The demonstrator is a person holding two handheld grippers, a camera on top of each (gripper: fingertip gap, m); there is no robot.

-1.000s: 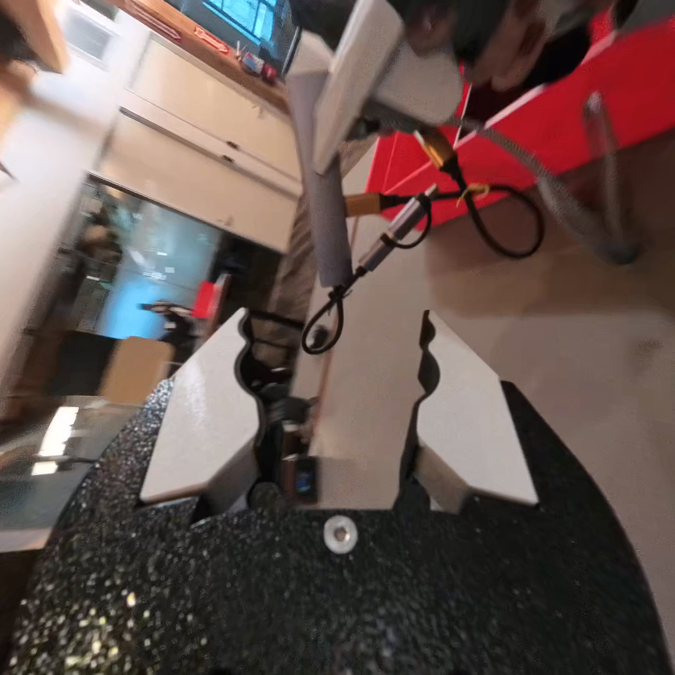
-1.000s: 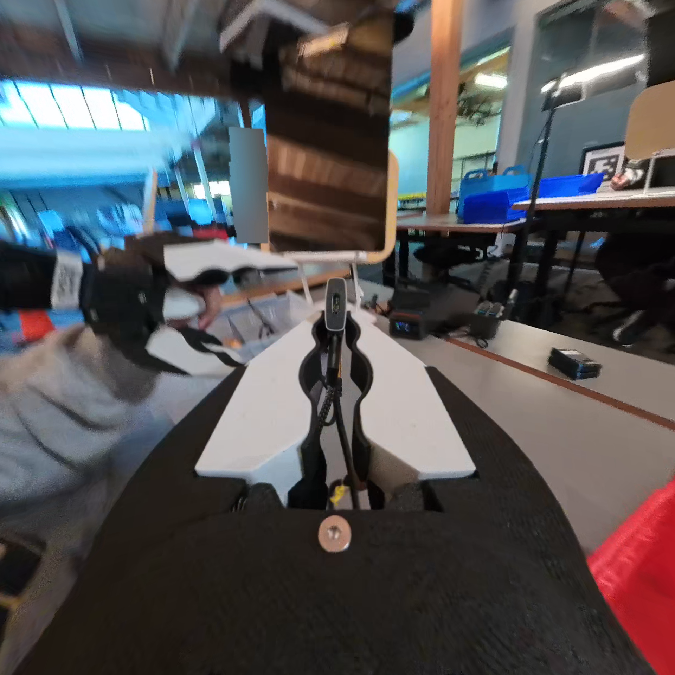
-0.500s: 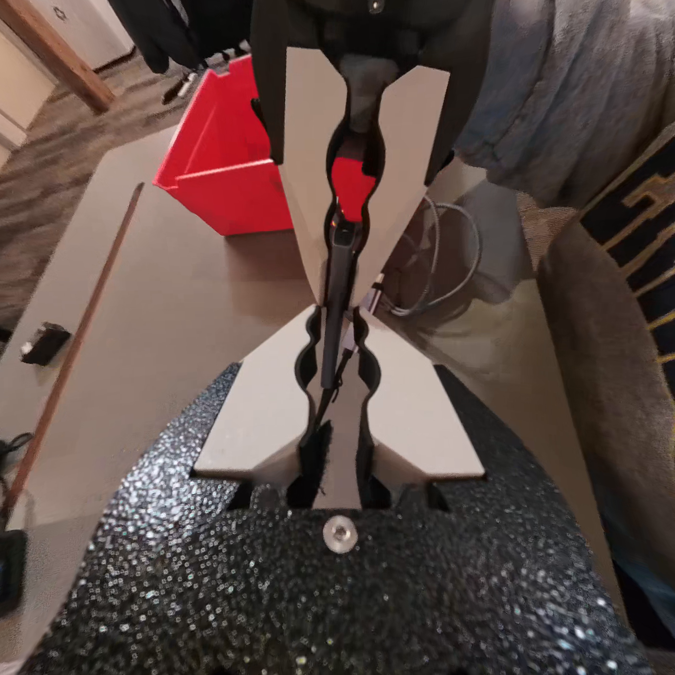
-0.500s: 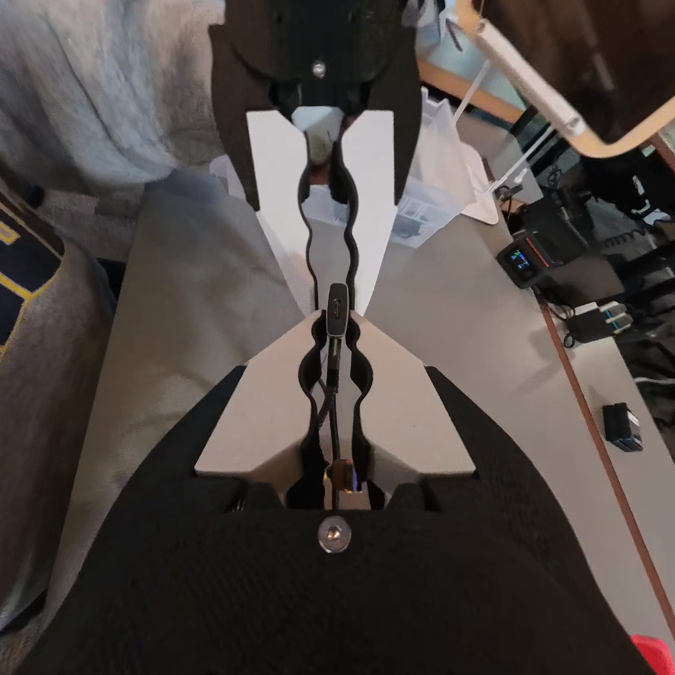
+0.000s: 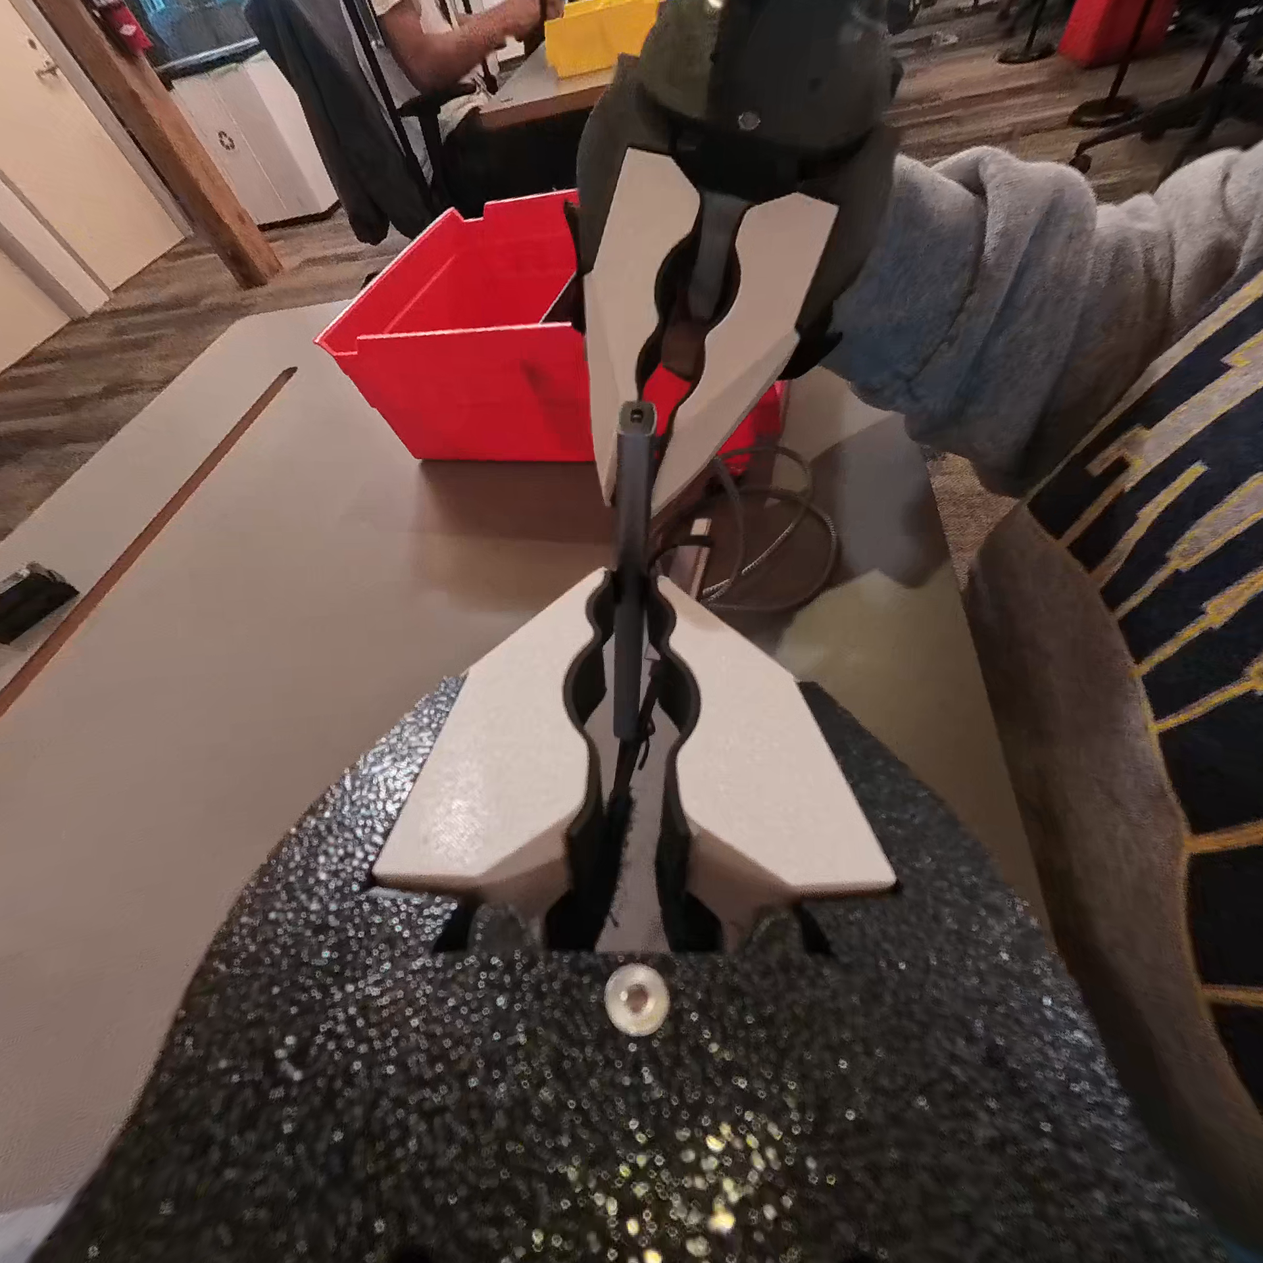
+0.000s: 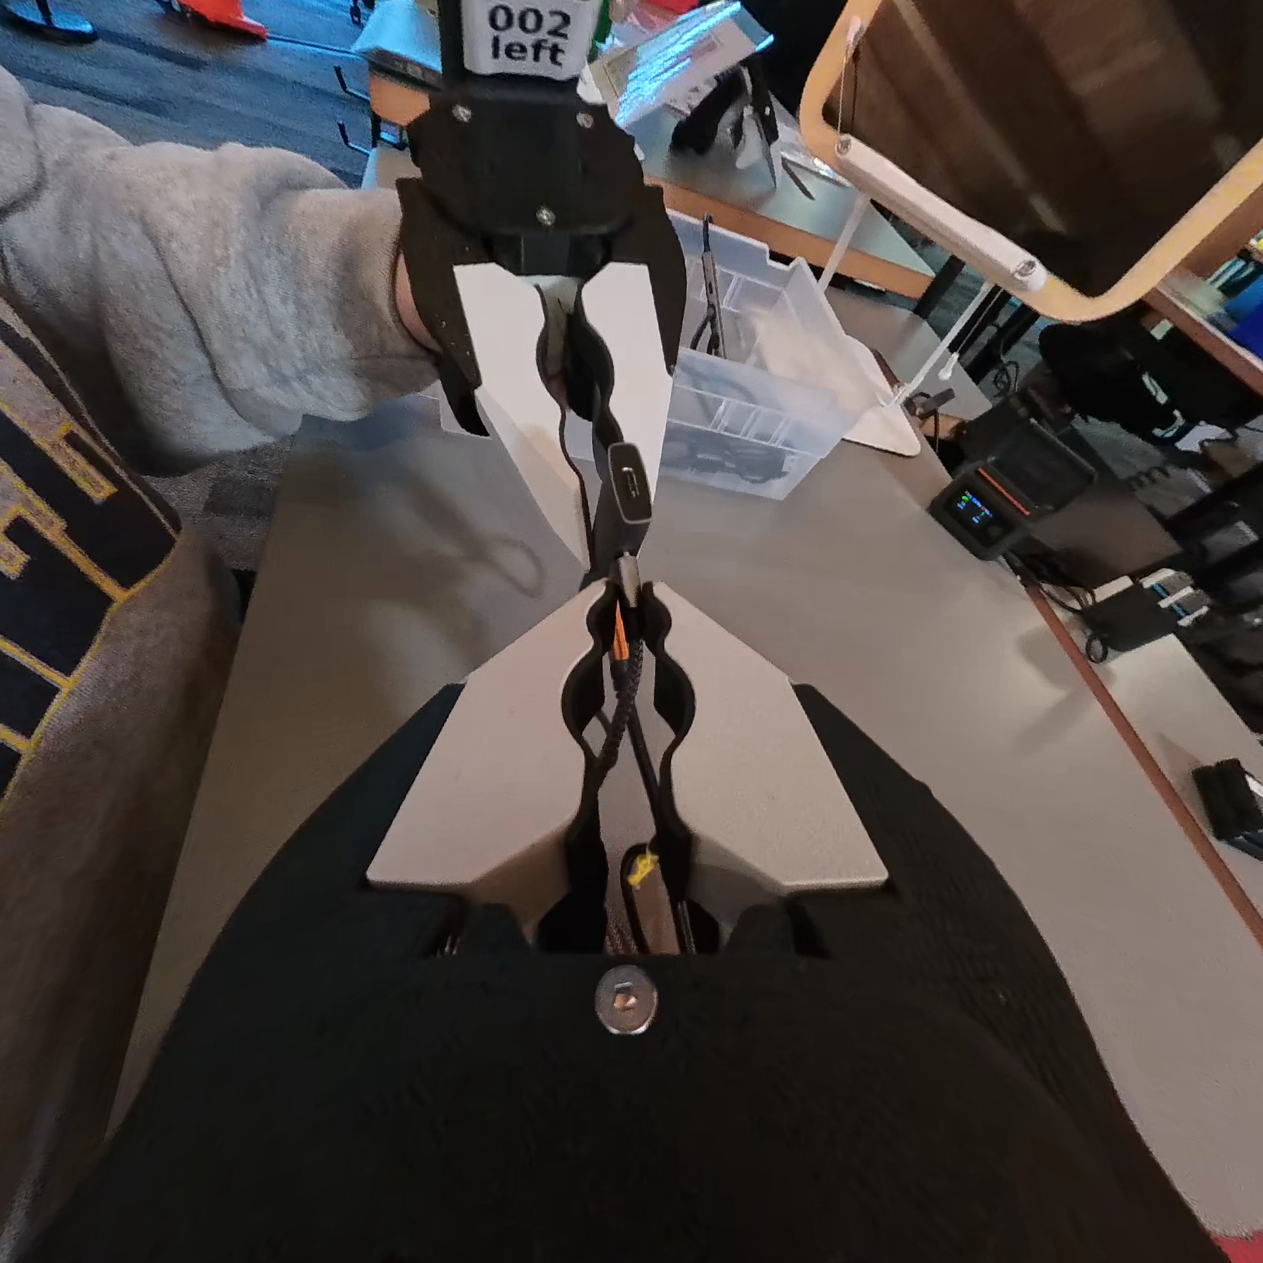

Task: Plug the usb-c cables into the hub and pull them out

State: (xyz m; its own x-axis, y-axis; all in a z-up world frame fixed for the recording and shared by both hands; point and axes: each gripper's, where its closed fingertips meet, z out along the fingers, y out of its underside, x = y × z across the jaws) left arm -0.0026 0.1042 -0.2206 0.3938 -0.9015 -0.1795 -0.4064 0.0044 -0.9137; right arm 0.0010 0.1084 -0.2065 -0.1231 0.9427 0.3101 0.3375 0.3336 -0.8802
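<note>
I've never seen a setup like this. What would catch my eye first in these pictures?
Two white-fingered grippers meet nose to nose above a grey table: the left gripper is shut on a slim dark hub, the right gripper on a braided cable with an orange-collared plug. Next comes the red bin behind them in the left view.

Ahead of the left gripper (image 5: pixel 632 588), whose matt white plastic fingers (image 5: pixel 519 738) clamp a smooth dark metal hub (image 5: pixel 632 547), sits a glossy red plastic bin (image 5: pixel 471 362); the right gripper (image 6: pixel 625 588) pinches a braided cloth cable (image 6: pixel 625 690).
</note>
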